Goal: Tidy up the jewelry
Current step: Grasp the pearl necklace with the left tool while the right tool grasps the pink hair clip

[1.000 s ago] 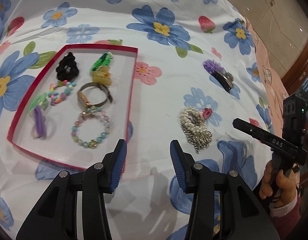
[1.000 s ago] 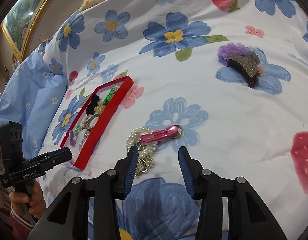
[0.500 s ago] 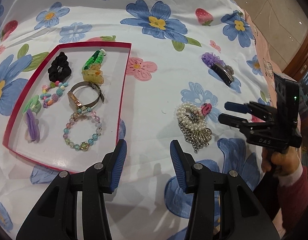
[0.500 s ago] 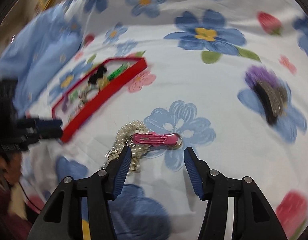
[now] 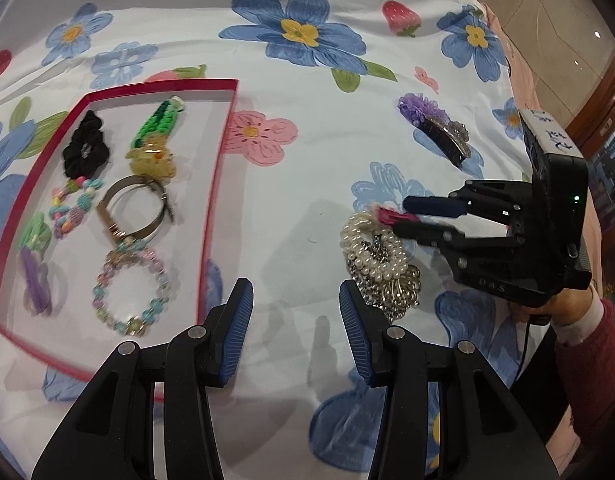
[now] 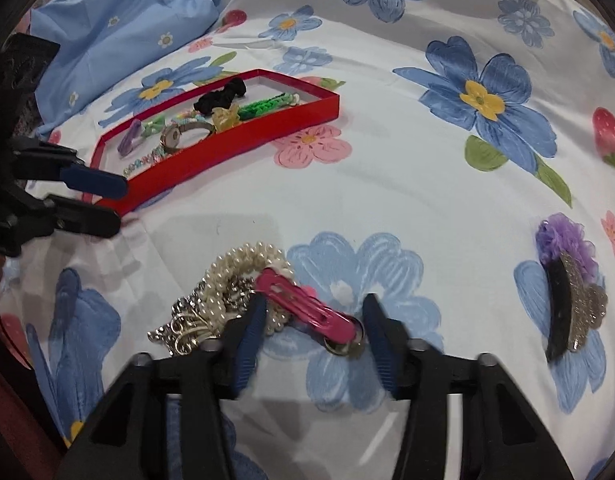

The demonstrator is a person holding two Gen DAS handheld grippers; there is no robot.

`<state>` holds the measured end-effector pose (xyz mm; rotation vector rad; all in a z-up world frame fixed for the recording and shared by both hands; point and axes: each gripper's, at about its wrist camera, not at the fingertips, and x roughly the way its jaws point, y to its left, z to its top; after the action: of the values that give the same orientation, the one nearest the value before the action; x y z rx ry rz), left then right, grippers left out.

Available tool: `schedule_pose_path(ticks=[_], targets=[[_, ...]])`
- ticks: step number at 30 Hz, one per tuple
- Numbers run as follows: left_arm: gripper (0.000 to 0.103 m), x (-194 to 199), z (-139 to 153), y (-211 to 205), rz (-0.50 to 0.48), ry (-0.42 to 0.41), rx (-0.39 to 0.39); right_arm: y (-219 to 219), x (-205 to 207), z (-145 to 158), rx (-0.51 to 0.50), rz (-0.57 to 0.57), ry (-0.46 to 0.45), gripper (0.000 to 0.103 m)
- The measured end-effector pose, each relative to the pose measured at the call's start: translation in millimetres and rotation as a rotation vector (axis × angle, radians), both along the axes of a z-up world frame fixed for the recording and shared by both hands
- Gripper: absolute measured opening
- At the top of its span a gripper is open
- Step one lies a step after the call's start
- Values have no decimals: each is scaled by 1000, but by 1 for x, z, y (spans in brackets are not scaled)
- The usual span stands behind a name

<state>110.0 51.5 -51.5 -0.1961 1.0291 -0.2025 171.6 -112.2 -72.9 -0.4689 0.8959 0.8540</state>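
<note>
A pink hair clip (image 6: 305, 308) lies on a pile of pearl and chain jewelry (image 6: 223, 296) on the flowered sheet. My right gripper (image 6: 313, 320) is open, its fingertips on either side of the clip, low over it. In the left wrist view the right gripper (image 5: 403, 216) reaches the clip (image 5: 389, 216) beside the pearl pile (image 5: 377, 260). My left gripper (image 5: 295, 316) is open and empty, between the red tray (image 5: 211, 216) and the pile. The tray holds a black scrunchie (image 5: 85, 148), a green braid (image 5: 157, 124), a watch (image 5: 135, 210) and bead bracelets (image 5: 131, 288).
A black claw clip with a purple flower (image 6: 567, 292) lies to the right on the sheet; it also shows in the left wrist view (image 5: 435, 128). A blue pillow (image 6: 119, 20) lies beyond the tray (image 6: 227, 148). The bed edge and floor (image 5: 547, 8) are at far right.
My right gripper has moved forward and down, so the pink clip now lies between its fingers. My left gripper has shifted slightly and stays open.
</note>
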Motion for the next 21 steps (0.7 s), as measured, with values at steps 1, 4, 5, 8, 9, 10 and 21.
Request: schedule_pose_path(ticks=[1, 4, 5, 8, 9, 10, 21], targets=[[45, 3, -1, -2, -6, 2, 1, 1, 1, 0, 0, -3, 0, 19], [45, 13, -6, -9, -26, 11, 0, 1, 2, -1, -1, -11, 9, 16], [45, 16, -7, -12, -33, 15, -4, -2, 2, -1, 6, -29, 10, 16], [45, 28, -12, -20, -53, 29, -19, -18, 8, 1, 54, -116, 50, 16], [45, 31, -14, -23, -60, 33, -20, -27, 11, 2, 81, -158, 72, 15], [45, 35, -15, -28, -69, 35, -18, -33, 13, 3, 97, -185, 86, 15], [34, 65, -34, -57, -131, 39, 56, -79, 4, 1, 192, -376, 198, 19]])
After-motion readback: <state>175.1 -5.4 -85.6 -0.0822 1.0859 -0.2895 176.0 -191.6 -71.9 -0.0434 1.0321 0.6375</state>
